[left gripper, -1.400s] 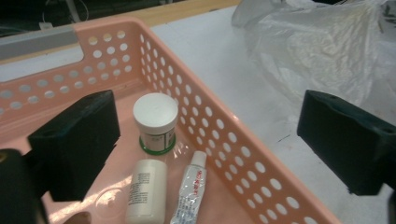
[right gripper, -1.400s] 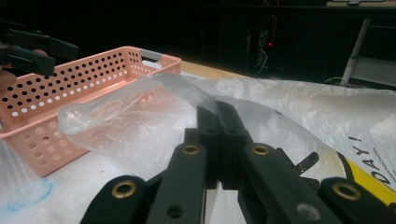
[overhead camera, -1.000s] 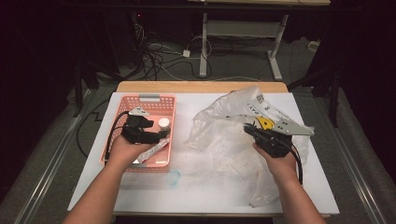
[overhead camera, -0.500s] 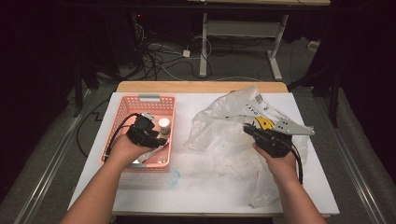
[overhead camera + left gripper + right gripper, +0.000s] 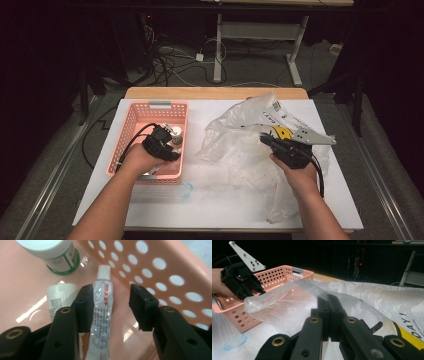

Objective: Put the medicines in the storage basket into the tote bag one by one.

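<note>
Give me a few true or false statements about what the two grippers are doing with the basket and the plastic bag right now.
1. The left gripper is open inside the pink basket. True.
2. A small tube lies between the left gripper's fingers. True.
3. The right gripper is open and clear of the bag. False: it is shut on the plastic bag, pinching its edge.
4. The white-capped bottle stands outside the basket on the table. False: it stands on the basket floor, beyond the tube.
5. The tube's cap points away from the left gripper. True.
</note>
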The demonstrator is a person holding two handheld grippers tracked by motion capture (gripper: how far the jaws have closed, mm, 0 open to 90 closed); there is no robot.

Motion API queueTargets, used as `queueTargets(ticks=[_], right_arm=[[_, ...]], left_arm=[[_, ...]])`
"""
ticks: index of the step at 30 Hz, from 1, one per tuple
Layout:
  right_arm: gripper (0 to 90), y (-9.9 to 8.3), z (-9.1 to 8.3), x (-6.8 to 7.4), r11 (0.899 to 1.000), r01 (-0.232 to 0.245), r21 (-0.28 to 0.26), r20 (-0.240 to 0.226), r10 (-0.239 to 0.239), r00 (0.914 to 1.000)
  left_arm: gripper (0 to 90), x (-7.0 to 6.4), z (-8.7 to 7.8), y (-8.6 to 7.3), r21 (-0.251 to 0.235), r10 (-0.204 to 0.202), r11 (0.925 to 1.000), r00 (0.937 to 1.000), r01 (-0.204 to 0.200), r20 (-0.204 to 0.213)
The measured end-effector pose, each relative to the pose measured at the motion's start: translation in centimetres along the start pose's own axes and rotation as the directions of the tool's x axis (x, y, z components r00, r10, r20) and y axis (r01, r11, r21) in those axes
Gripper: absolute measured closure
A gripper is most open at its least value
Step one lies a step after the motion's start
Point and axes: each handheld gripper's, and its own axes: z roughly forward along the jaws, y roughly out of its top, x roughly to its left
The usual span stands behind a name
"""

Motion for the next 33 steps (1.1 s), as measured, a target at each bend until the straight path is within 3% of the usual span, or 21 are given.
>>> queueTargets(ticks=[7,12,16,26,33], right_arm=[[90.0,0.0,0.1,0.1,1.0,0.004,-0.001,-0.001,-0.004,1.0],[90.0,0.1,0.1,0.1,1.0,0.007,0.001,-0.003,-0.007,1.0],[90.0,0.1,0.0,0.2,1.0,0.004,0.0,0.001,-0.004,1.0],[90.0,0.1,-0.1,0.1,1.0,0.009,-0.006,0.0,-0.009,1.0],[90.0,0.3,-0.4,-0.1,1.0,0.005,-0.018,0.007,-0.005,1.0]], left_arm=[[57.0,0.2,0.8,0.1,0.056,-0.008,0.9984,0.9999,0.008,-0.01],[60.5,-0.1,1.4,0.1,0.096,0.015,0.9954,0.9993,-0.012,-0.035],[65.7,-0.2,1.5,0.2,0.094,0.015,0.9955,0.9993,-0.012,-0.034],[66.9,-0.5,1.4,0.3,0.084,0.011,0.9964,0.9979,-0.006,-0.064],[67.0,0.0,0.1,0.1,0.016,-0.055,0.9983,0.9967,0.056,-0.06]])
